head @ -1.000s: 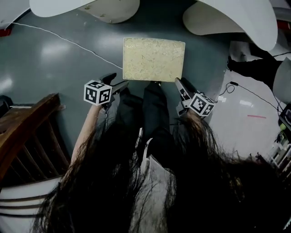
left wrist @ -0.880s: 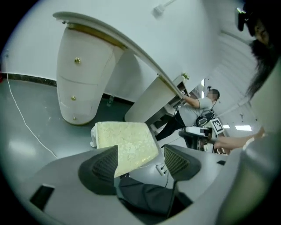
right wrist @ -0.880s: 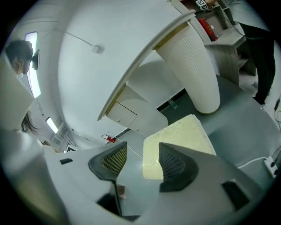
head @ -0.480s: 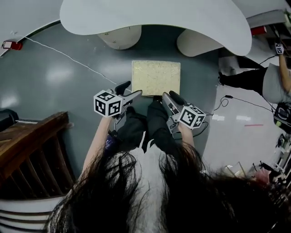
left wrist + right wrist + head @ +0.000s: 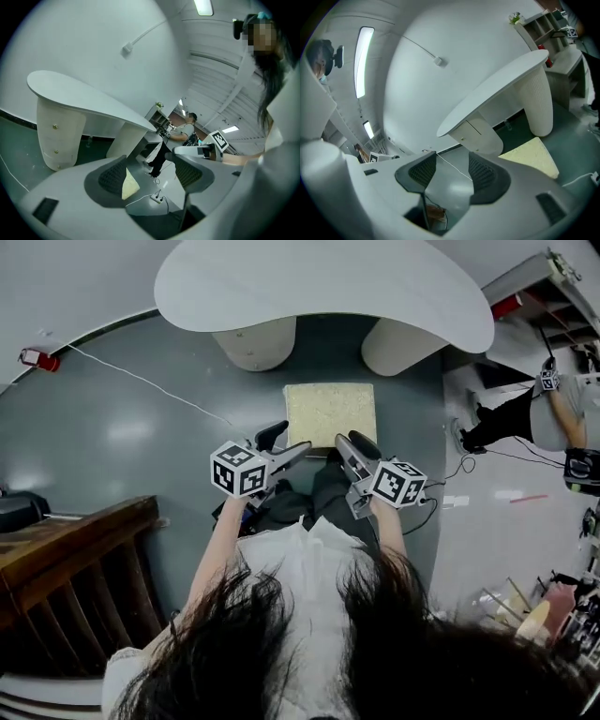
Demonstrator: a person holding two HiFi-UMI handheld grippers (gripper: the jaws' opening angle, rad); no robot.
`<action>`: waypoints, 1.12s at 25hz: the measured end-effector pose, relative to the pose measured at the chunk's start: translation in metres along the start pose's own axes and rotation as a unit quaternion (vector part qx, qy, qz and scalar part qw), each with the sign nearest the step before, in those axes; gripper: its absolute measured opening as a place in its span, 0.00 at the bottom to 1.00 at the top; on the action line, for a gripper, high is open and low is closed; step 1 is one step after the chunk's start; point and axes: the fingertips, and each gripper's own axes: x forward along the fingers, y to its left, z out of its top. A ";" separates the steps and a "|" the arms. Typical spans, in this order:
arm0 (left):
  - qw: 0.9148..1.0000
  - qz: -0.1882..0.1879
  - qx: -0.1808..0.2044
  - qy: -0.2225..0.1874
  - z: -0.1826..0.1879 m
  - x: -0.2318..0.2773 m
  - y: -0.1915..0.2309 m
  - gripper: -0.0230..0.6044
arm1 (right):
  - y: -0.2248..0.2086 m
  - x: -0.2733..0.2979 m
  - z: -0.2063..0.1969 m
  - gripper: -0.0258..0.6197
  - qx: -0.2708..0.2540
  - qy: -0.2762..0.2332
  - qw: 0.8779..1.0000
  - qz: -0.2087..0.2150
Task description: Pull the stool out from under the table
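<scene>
The stool [image 5: 330,412], with a square pale-yellow seat, stands on the dark floor just in front of the white table [image 5: 328,287], between its two legs. Both grippers hang in the air well above and on the near side of the seat, touching nothing. My left gripper [image 5: 286,442] is open and empty; in the left gripper view [image 5: 150,173] a corner of the seat [image 5: 129,185] shows beyond its left pad. My right gripper [image 5: 349,451] is open too, its jaws just closing slightly on nothing. The right gripper view [image 5: 452,171] shows the stool [image 5: 532,157] below the table [image 5: 497,89].
A dark wooden chair [image 5: 75,559] stands at lower left. A white cable [image 5: 141,381] crosses the floor left of the stool. Another person [image 5: 506,423] stands at the right by shelves [image 5: 553,277]. A power strip with cords [image 5: 441,498] lies at right.
Both grippers have risen from beside the stool's near edge to high above it. The head view has lifted, so the stool looks smaller and the whole table top shows.
</scene>
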 end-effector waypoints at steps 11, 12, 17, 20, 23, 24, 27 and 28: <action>0.999 -0.026 0.003 -0.035 -0.010 -0.020 -0.030 0.28 | 0.023 -0.032 -0.021 0.25 -0.023 0.004 1.000 0.006; 0.999 -0.026 0.002 -0.038 -0.013 -0.023 -0.033 0.26 | 0.027 -0.035 -0.022 0.24 -0.027 0.004 1.000 0.011; 0.999 -0.020 0.020 -0.029 -0.024 -0.030 -0.048 0.23 | 0.043 -0.045 -0.023 0.21 -0.048 0.001 0.998 0.030; 0.999 -0.015 0.027 -0.030 -0.026 -0.026 -0.061 0.22 | 0.043 -0.060 -0.028 0.21 -0.054 0.003 0.998 0.035; 0.999 -0.014 0.031 -0.036 -0.030 -0.017 -0.084 0.22 | 0.032 -0.086 -0.037 0.21 -0.056 0.004 0.998 0.037; 0.999 -0.013 0.032 -0.038 -0.034 -0.014 -0.095 0.22 | 0.027 -0.098 -0.041 0.21 -0.056 0.004 0.998 0.038; 0.998 -0.008 0.037 -0.040 -0.048 -0.003 -0.129 0.22 | 0.014 -0.132 -0.048 0.21 -0.054 -0.003 0.998 0.043; 0.998 -0.006 0.038 -0.039 -0.053 0.000 -0.140 0.22 | 0.010 -0.141 -0.049 0.21 -0.054 -0.005 0.998 0.045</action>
